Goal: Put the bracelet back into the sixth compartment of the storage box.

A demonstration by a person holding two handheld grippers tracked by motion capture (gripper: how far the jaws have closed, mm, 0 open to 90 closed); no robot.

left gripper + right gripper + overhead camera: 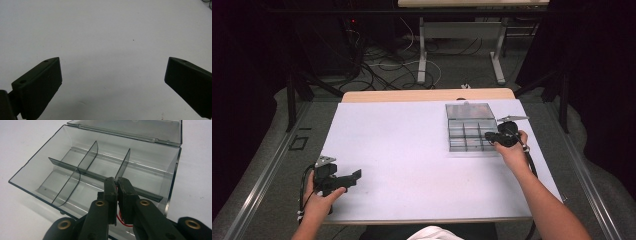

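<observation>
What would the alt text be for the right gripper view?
The right claw, jaws shut, reaches into a clear plastic compartment box at one of its dividers. The box sits open on a white table, its lid hinged back.

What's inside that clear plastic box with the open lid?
The clear box holds only thin dividers splitting it into compartments, and those in sight look empty. The right gripper, shut, reaches in and covers part of the nearest compartment; something thin and red peeks from beneath it.
</observation>
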